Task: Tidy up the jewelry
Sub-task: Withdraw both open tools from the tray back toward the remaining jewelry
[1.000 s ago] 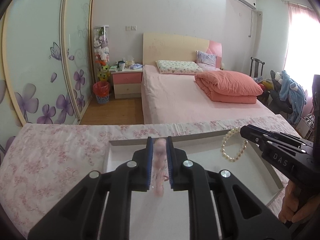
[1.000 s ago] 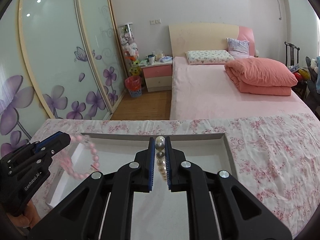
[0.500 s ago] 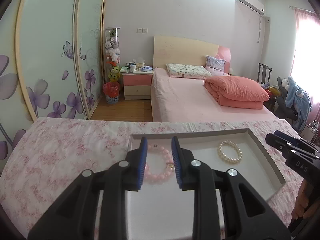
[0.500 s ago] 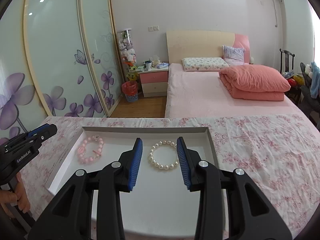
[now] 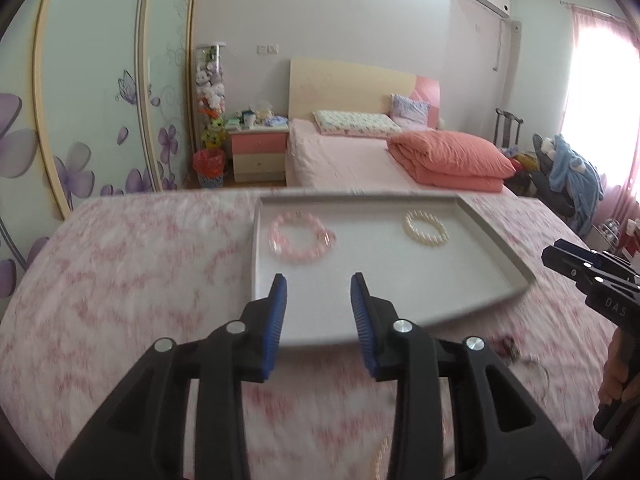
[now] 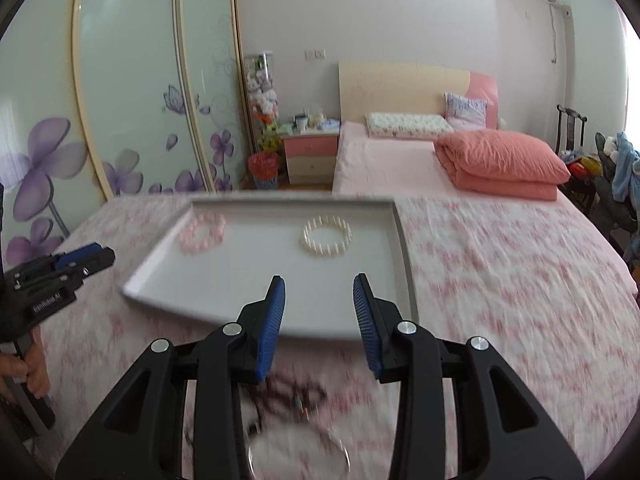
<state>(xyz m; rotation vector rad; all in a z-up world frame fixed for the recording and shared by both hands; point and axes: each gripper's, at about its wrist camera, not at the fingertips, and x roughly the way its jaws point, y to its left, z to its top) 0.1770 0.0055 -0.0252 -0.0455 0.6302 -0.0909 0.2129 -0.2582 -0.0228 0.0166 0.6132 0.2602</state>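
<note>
A white tray (image 5: 496, 248) lies on the floral cloth; it also shows in the right wrist view (image 6: 402, 248). A pink bead bracelet (image 5: 301, 237) (image 6: 203, 233) lies in its far left part. A white pearl bracelet (image 5: 425, 227) (image 6: 327, 236) lies in its far right part. My left gripper (image 5: 318, 312) is open and empty over the tray's near edge. My right gripper (image 6: 319, 312) is open and empty over the near edge too. A dark bead piece (image 6: 292, 394) and a thin ring (image 6: 298, 456) lie on the cloth below the right gripper.
The floral pink cloth (image 5: 120, 280) covers the table. Another pearl strand (image 5: 380, 458) peeks out at the bottom between the left fingers. A dark piece (image 5: 506, 346) lies right of the tray. A bed (image 5: 360, 160), nightstand and wardrobe doors stand behind.
Both grippers opened and let go of their bracelets, which now lie in the tray. Both grippers have pulled back toward the tray's near edge.
</note>
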